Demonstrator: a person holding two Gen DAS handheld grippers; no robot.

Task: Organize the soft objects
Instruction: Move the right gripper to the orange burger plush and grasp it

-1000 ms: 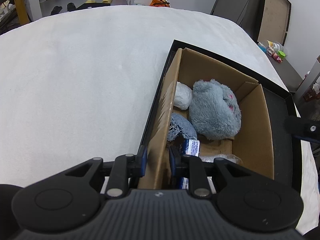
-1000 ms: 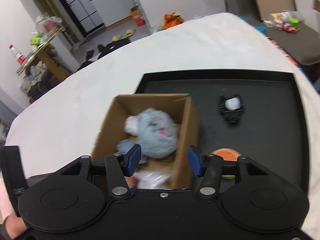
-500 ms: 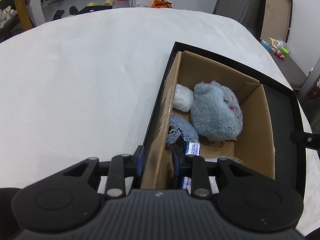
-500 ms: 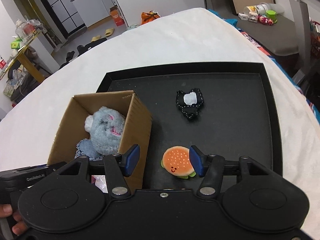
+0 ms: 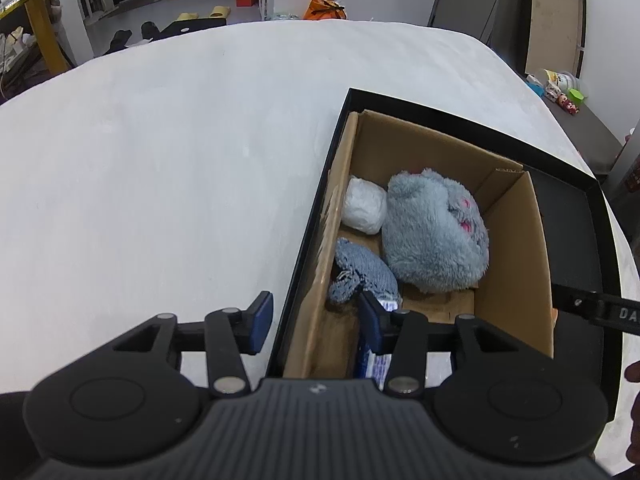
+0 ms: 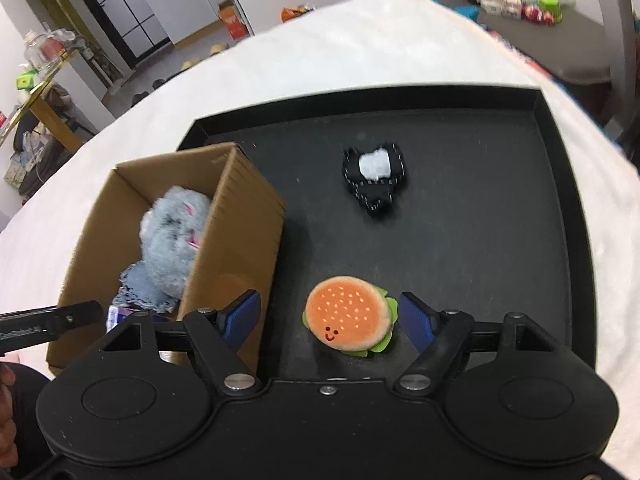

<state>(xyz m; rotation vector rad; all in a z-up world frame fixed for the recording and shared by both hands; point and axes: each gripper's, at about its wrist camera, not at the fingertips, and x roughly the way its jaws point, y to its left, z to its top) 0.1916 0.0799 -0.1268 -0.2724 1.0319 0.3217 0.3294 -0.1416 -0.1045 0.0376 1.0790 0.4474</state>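
A cardboard box [image 5: 516,236] [image 6: 236,216] stands in a black tray [image 6: 500,208] and holds a grey plush [image 5: 436,232] [image 6: 172,232], a white bundle [image 5: 364,210] and a blue knit cloth [image 5: 360,272]. My left gripper [image 5: 316,322] is open, its jaws straddling the box's near left wall without touching it. A burger plush [image 6: 348,316] lies on the tray between the jaws of my open right gripper [image 6: 330,316]. A black-and-white plush [image 6: 376,174] lies farther back on the tray.
The tray sits on a white cloth-covered table [image 5: 160,168]. A blue-and-white packet [image 5: 376,360] lies at the box's near end. Room clutter and a side table with small items [image 6: 528,0] lie beyond the table edge.
My left gripper has opened off the box's left wall. My right gripper has swung right from over the box to the burger plush, which now sits between its jaws.
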